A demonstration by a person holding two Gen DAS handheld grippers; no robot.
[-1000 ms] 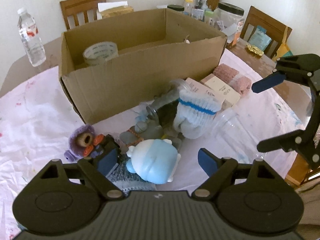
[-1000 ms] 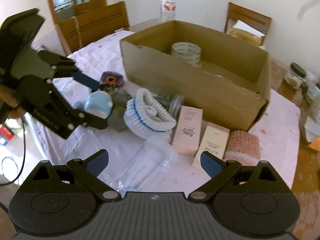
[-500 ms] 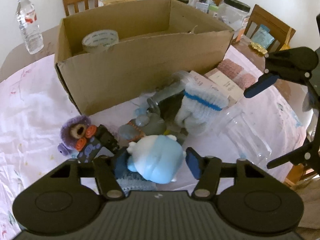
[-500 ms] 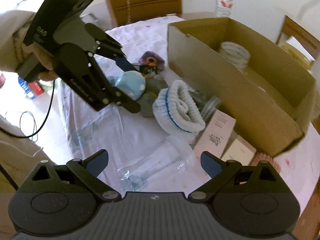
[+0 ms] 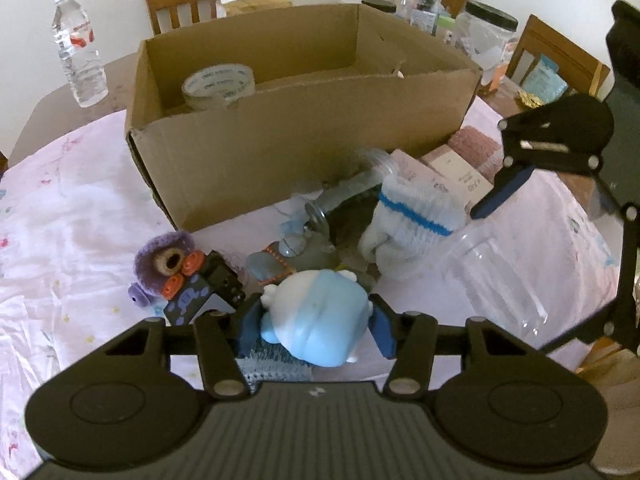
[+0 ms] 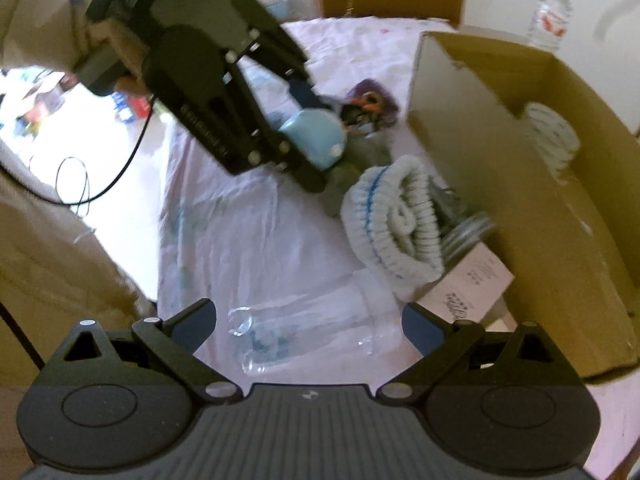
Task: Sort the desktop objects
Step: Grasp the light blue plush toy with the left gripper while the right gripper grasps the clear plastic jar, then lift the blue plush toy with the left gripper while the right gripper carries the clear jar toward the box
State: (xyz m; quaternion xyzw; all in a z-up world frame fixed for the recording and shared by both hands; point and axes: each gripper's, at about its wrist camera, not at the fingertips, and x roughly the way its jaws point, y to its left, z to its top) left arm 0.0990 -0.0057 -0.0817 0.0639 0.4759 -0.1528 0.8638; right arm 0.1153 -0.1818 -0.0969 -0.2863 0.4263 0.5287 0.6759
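Observation:
A pale blue and white toy figure [image 5: 320,304] lies on the pink tablecloth in front of the cardboard box [image 5: 304,148]. My left gripper [image 5: 316,322] is closing on it, and both blue pads touch the toy's sides. A clear plastic cup [image 6: 312,328] lies on its side between the wide-apart fingers of my right gripper [image 6: 308,322], which is open and does not touch it. A rolled white sock [image 6: 396,220] with a blue stripe rests just beyond the cup. A roll of tape [image 5: 218,86] sits inside the box.
Around the blue toy lie a purple knitted toy [image 5: 164,256], a small dark block and a grey figure [image 5: 292,256]. Pale pink cartons [image 5: 452,172] and a glass jar lie by the box front. A water bottle [image 5: 78,60], jars and wooden chairs stand behind.
My left gripper's fingers have closed in from wide apart onto the blue toy. The right gripper has rolled and shifted down over the clear cup, staying open.

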